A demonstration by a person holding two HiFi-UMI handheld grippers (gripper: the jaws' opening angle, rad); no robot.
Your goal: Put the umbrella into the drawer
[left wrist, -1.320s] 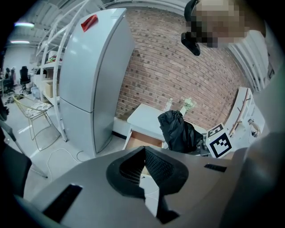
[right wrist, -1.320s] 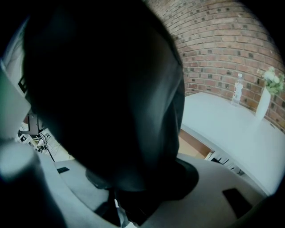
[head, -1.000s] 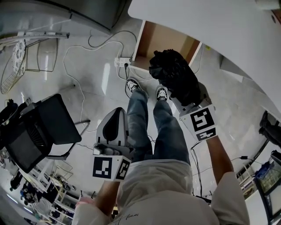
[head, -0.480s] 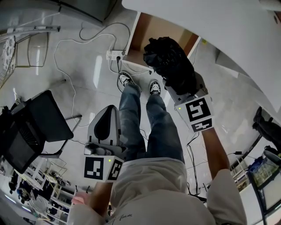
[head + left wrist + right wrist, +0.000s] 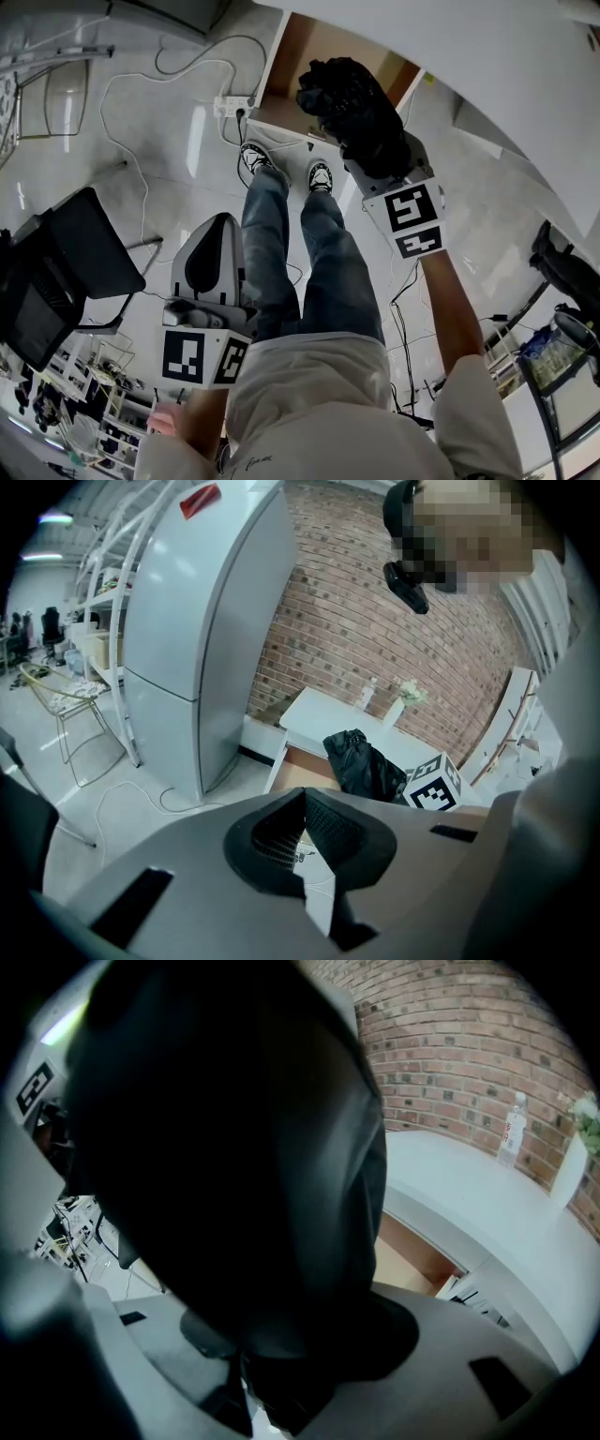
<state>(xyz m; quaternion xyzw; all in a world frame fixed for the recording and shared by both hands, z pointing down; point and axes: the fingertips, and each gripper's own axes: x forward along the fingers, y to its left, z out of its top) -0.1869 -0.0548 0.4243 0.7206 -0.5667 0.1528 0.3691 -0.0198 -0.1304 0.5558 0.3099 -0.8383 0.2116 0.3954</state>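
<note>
Umbrella (image 5: 349,103) looks soft, light and floppy, so your right gripper (image 5: 377,173) clamping it wide mid-bundle over the drawer (image 5: 289,67) suits; left gripper (image 5: 212,272) is closed, empty.

The folded black fabric umbrella (image 5: 352,108), a crumpled, bulky bundle, hangs in the air above the front edge of the open white drawer with a bare brown wooden inside (image 5: 286,61).

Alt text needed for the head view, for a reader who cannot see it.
The right gripper grips a bundled black umbrella over an open wooden drawer under a white table. The left gripper hangs empty beside the person's jeans, above a grey floor strewn with cables.
</note>
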